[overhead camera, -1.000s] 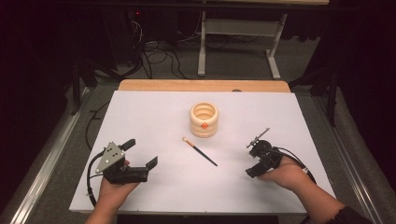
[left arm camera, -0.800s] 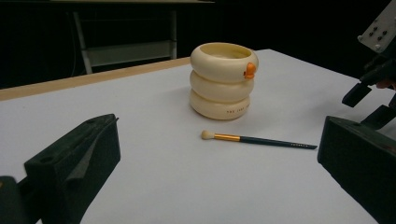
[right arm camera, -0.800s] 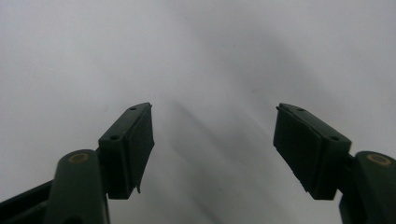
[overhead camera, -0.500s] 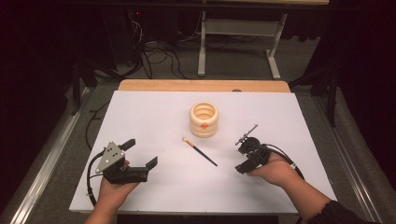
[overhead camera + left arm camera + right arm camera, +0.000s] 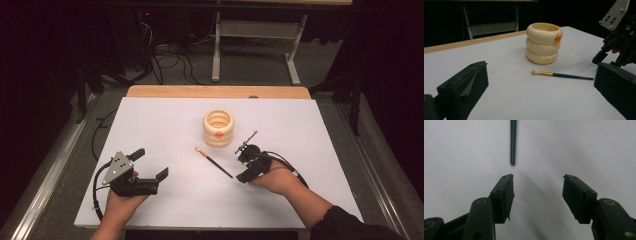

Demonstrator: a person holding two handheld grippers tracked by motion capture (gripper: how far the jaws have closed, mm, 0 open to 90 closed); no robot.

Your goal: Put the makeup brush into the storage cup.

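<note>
A thin dark-handled brush (image 5: pixel 215 163) with a gold ferrule and pale tip lies on the white board (image 5: pixel 300 125), just in front of a cream ringed cup (image 5: pixel 218 128) that has an orange knob. My right gripper (image 5: pixel 242 168) hovers low at the brush's handle end. Its jaws have just been closing and stand open with nothing between them. In the right gripper view the handle end (image 5: pixel 512 145) lies just beyond the left jaw, outside my right gripper (image 5: pixel 537 186). My left gripper (image 5: pixel 151 163) rests open at the board's front left, facing the brush (image 5: pixel 562 74) and the cup (image 5: pixel 543 43).
A wooden strip (image 5: pixel 220 91) runs along the board's far edge. Beyond it stand a metal table frame (image 5: pixel 255 30) and floor cables (image 5: pixel 170 55). Dark floor borders the board on both sides. The right gripper (image 5: pixel 615 47) shows at the right of the left gripper view.
The right hand has slid left across the board to the brush's handle end, and its jaws have narrowed. The left hand, brush and cup have not moved.
</note>
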